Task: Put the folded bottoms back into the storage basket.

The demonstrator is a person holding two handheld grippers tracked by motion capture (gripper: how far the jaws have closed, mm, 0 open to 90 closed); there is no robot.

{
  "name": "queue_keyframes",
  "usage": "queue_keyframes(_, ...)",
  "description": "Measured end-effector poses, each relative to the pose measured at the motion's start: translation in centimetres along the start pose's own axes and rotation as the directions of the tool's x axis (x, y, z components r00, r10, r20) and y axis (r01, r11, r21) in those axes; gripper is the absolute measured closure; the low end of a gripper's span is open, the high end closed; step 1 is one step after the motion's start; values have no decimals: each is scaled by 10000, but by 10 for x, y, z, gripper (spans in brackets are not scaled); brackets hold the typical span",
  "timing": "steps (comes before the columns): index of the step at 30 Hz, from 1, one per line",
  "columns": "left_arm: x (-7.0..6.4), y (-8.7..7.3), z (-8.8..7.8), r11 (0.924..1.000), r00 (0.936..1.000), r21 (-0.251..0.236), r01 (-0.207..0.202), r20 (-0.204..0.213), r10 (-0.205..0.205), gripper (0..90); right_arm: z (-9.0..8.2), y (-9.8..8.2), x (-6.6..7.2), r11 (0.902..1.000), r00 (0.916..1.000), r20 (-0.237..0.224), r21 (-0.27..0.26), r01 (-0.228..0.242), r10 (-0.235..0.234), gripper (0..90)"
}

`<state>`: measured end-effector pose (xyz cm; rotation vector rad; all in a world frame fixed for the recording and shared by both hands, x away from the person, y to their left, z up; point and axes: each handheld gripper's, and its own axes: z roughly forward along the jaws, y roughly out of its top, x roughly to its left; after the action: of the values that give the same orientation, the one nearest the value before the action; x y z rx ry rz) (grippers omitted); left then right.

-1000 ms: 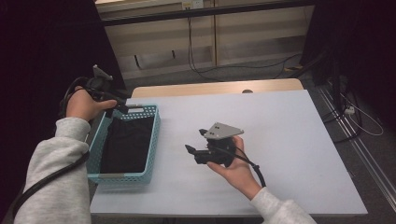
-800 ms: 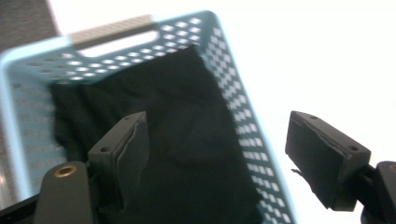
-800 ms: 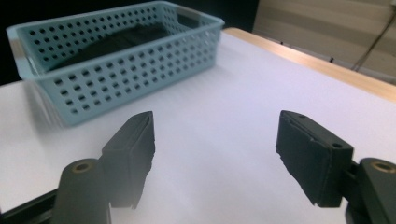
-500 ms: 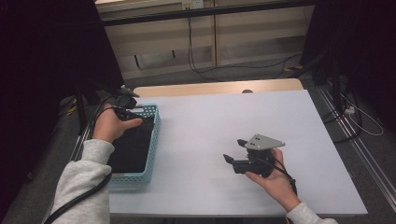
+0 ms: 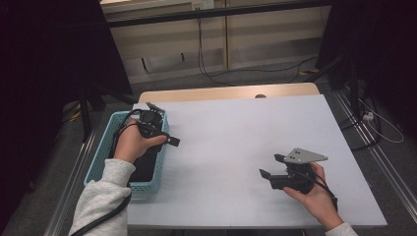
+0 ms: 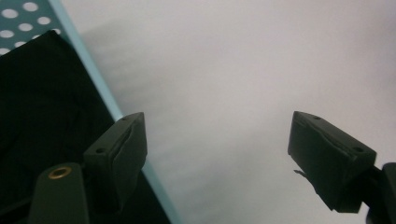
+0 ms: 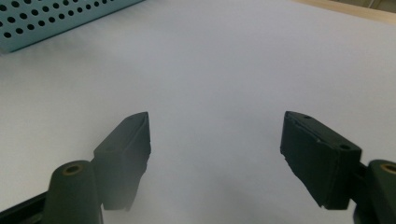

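A tabletop runs from the person's near edge to a far edge, with floor and cables behind it; a basket sits on its left edge, a dark cloth inside it; the left gripper hangs over the basket's right rim, jaws out over the bare tabletop; the right gripper is well apart, at the near right, jaws pointing left toward the basket with nothing between.

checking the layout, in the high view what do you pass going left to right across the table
teal basket with black cloth in it → left gripper over the basket's right rim, jaws just been opening, nothing between them → bare white tabletop → right gripper, likewise opening and empty
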<state>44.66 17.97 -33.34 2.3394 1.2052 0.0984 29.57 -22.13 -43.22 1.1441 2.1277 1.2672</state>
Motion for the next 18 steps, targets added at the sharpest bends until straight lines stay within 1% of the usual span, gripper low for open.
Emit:
queue_keyframes(2, -5, -2, 2, 9999, 9999, -167, -34, 111, 36, 196, -5, -3, -5, 9999, 9999, 113, 75, -75, 75, 236)
queue_keyframes(5, -13, -5, 5, 9994, 9994, -275, -195, 284, 203, 196, -13, -8, -12, 9997, 9995, 227, 127, -211, 208, 234)
queue_keyframes(7, -17, -7, 8, 9993, 9985, -295, -245, 479, 259, 194, -18, -12, -16, 9995, 9992, 268, 136, -286, 282, 233)
queue_keyframes(10, -23, -10, 12, 9986, 9969, -306, -438, 641, 457, 188, -23, -16, -20, 9992, 9988, 337, 146, -362, 356, 233)
queue_keyframes(13, -29, -14, 16, 9979, 9955, -392, -520, 778, 549, 185, -29, -20, -23, 9989, 9984, 382, 175, -428, 421, 231)
queue_keyframes(17, -35, -19, 21, 9960, 9924, -546, -706, 974, 756, 183, -35, -24, -26, 9990, 9985, 370, 199, -401, 393, 229)
queue_keyframes(18, -36, -20, 22, 9959, 9922, -568, -700, 996, 754, 182, -37, -25, -26, 9990, 9986, 372, 216, -382, 373, 228)
